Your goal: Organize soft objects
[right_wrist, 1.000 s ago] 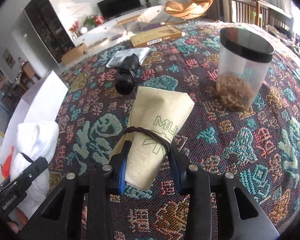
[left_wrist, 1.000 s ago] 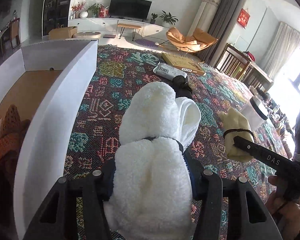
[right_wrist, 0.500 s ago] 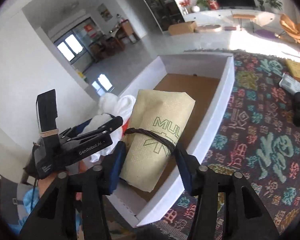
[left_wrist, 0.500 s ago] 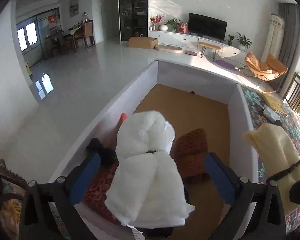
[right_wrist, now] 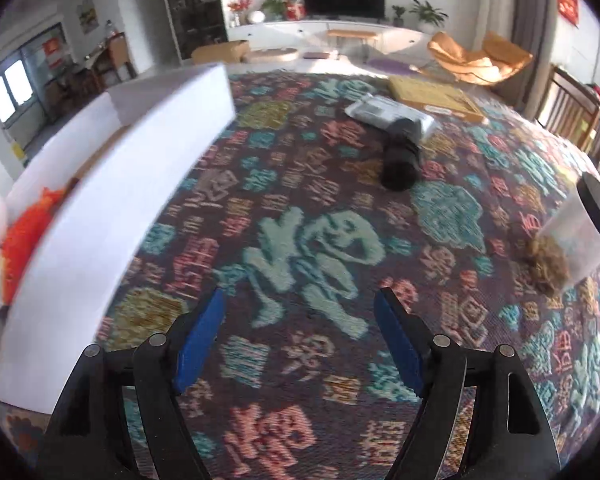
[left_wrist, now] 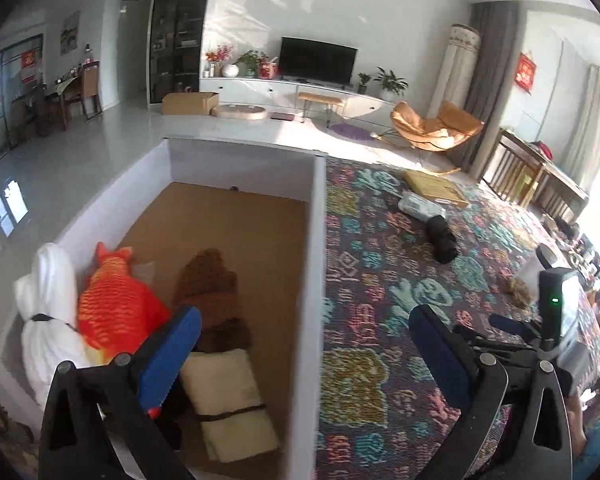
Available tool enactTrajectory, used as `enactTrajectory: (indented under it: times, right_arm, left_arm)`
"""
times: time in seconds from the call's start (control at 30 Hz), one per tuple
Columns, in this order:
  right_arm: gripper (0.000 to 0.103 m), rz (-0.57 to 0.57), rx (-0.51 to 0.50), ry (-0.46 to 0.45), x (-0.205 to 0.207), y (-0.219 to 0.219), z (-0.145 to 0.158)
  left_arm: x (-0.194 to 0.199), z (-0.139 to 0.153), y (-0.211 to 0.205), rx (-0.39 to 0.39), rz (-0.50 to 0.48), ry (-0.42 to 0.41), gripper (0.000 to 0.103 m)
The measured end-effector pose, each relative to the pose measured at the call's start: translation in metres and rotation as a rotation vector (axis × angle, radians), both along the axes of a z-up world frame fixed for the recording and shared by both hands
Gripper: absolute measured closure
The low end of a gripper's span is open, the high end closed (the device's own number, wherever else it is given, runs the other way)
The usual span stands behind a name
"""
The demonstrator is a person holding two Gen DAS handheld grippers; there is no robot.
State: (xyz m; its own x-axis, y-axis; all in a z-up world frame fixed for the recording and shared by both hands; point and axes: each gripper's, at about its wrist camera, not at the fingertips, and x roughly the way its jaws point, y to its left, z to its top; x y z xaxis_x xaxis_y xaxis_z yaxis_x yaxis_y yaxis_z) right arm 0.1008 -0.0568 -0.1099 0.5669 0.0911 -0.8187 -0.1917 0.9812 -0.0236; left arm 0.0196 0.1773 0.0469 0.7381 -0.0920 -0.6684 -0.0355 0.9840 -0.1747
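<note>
A white box with a brown floor stands at the table's left. Inside lie a white rolled towel, an orange fish plush, a brown fuzzy piece and a cream rolled cloth tied with a dark band. My left gripper hangs open over the box's right wall, empty. My right gripper is over the patterned tablecloth right of the box; its jaws are opening with nothing between them. A black rolled item lies farther back on the cloth.
A clear jar with a black lid and brown contents stands at the right. A grey packet and a flat yellow box lie at the table's far side. The right gripper's body shows in the left wrist view.
Both grippers carried their rolls to the box and let go. The white towel and cream cloth now lie inside. The right gripper has swung back over the tablecloth, empty.
</note>
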Motion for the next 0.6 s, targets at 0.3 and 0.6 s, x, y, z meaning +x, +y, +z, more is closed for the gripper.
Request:
enactTrajectory:
  times: [0.3,0.6]
  right_arm:
    - [0.023,-0.177,-0.030,-0.056,0.010,-0.086,-0.028]
    - [0.019,-0.179,0.020,-0.059,0.017,-0.096,-0.032]
  left_arm:
    - [0.075,-0.101,-0.143,0.096,-0.178,0.147,0.000]
    - [0.126,-0.143,-0.150,0.216,-0.173,0.174,0.000]
